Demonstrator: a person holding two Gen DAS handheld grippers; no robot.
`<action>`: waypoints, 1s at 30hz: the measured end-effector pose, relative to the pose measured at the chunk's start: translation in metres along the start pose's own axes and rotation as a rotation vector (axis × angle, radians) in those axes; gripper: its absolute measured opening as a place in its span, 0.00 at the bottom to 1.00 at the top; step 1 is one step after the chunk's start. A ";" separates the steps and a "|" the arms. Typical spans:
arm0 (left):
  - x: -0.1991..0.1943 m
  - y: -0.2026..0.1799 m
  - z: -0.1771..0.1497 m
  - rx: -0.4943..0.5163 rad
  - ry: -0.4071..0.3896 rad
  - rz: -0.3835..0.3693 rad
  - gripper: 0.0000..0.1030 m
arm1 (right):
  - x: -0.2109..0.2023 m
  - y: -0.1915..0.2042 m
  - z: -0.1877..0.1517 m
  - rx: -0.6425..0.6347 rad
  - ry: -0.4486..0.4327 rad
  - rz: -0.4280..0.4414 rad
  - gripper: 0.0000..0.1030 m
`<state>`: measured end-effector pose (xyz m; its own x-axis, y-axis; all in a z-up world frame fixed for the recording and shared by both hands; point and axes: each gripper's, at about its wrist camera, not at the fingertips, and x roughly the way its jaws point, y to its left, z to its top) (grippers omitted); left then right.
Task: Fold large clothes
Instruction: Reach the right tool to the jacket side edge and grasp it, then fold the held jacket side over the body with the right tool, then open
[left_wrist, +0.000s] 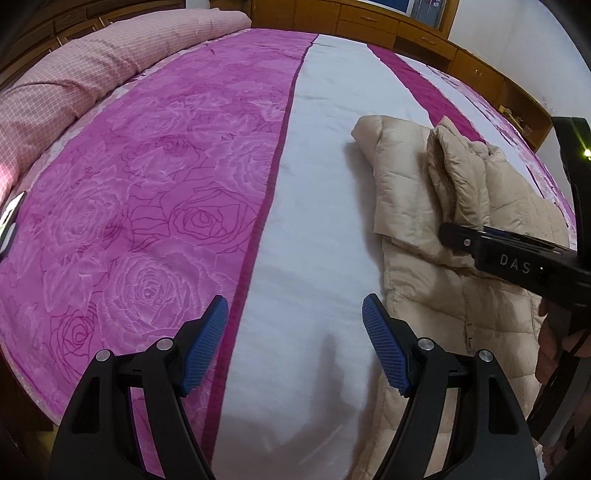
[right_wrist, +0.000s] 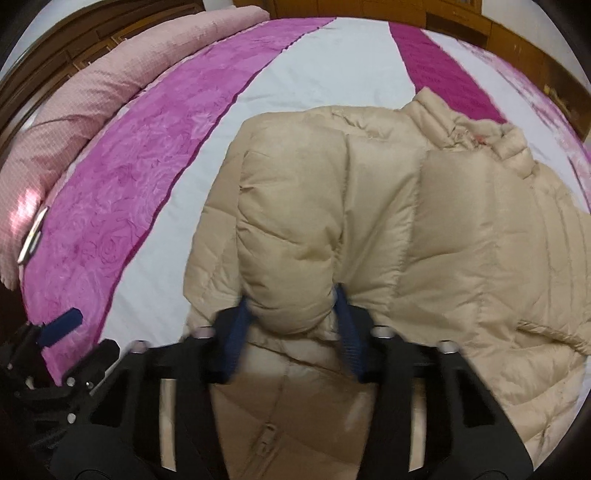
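A beige quilted puffer jacket (left_wrist: 461, 206) lies on the bed at the right of the left wrist view and fills the right wrist view (right_wrist: 461, 240). My right gripper (right_wrist: 291, 306) is shut on a puffy sleeve (right_wrist: 295, 229) of the jacket, folded in over the jacket's body. It also shows in the left wrist view (left_wrist: 458, 232), lying over the jacket. My left gripper (left_wrist: 295, 314) is open and empty above the white stripe of the bedcover, left of the jacket. It also shows at the lower left of the right wrist view (right_wrist: 62, 325).
The bed has a pink rose-patterned cover (left_wrist: 140, 192) with a white stripe (left_wrist: 317, 184). A rolled pink checked quilt (left_wrist: 92, 70) lies along the far left edge. A phone (left_wrist: 11, 221) lies at the left. Wooden cabinets (left_wrist: 424, 33) stand behind the bed.
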<state>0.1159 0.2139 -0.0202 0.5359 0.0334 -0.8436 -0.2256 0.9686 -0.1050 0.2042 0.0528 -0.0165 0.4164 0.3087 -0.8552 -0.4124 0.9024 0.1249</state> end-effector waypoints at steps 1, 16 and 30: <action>-0.001 -0.002 0.000 0.003 -0.002 -0.003 0.71 | -0.004 -0.003 -0.001 0.005 -0.003 0.013 0.23; -0.017 -0.069 0.028 0.111 -0.088 -0.089 0.71 | -0.145 -0.125 -0.018 0.187 -0.271 0.104 0.17; 0.030 -0.145 0.038 0.185 -0.077 -0.159 0.71 | -0.148 -0.252 -0.070 0.449 -0.283 0.015 0.17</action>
<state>0.1959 0.0841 -0.0105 0.6151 -0.1113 -0.7806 0.0157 0.9915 -0.1291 0.1895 -0.2416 0.0431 0.6413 0.3354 -0.6901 -0.0578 0.9180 0.3924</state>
